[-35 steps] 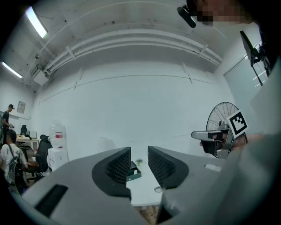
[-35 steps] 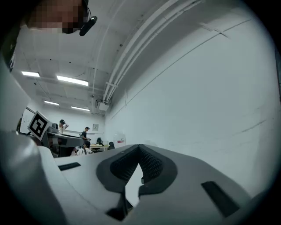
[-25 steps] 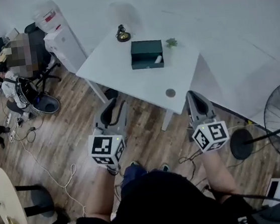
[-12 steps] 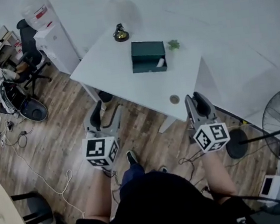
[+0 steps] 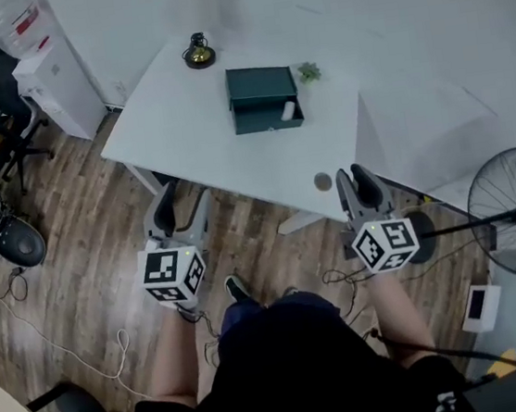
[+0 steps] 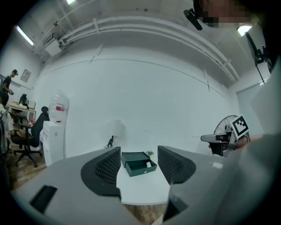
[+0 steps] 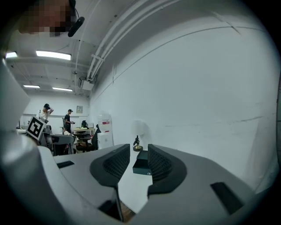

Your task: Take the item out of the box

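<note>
Nearest, both grippers hang over the wooden floor (image 5: 94,239), short of the counter (image 5: 185,139). The left gripper (image 5: 181,202) has its jaws spread wide and empty, and the right gripper (image 5: 353,179) has its jaws apart but closing on nothing. A small round disc (image 5: 322,181) lies at the counter's near edge; farther back the dark green box (image 5: 262,86) stands open with a small white item (image 5: 288,110) in its right end, a little plant (image 5: 309,73) just beside it.
</note>
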The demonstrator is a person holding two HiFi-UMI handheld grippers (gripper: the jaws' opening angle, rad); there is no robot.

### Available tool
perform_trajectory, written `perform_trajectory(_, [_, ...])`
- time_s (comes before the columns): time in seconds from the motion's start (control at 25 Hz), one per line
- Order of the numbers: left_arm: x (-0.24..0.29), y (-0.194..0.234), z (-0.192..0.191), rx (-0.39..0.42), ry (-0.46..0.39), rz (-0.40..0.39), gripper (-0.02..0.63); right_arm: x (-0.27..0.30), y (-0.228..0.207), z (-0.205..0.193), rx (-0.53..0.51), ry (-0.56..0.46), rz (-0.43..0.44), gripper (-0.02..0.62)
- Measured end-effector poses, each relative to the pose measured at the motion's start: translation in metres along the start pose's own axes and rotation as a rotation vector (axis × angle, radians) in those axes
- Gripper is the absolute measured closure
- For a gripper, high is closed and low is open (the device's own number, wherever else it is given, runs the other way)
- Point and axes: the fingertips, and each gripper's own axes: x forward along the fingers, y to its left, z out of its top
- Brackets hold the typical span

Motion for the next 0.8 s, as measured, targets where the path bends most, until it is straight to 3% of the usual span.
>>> perform_trajectory(0.24, [0.042, 0.010, -0.014, -0.092, 0.031, -0.092, 0.351, 0.028, -0.010, -0.009, -0.006, 0.048, -0.053, 0.466])
perform_trajectory(0.8, [0.146, -0.005, -0.016, -0.019, 0.149, -0.159, 0.359, 0.118, -0.067, -0.021, 0.071, 0.017, -0.028, 0.474])
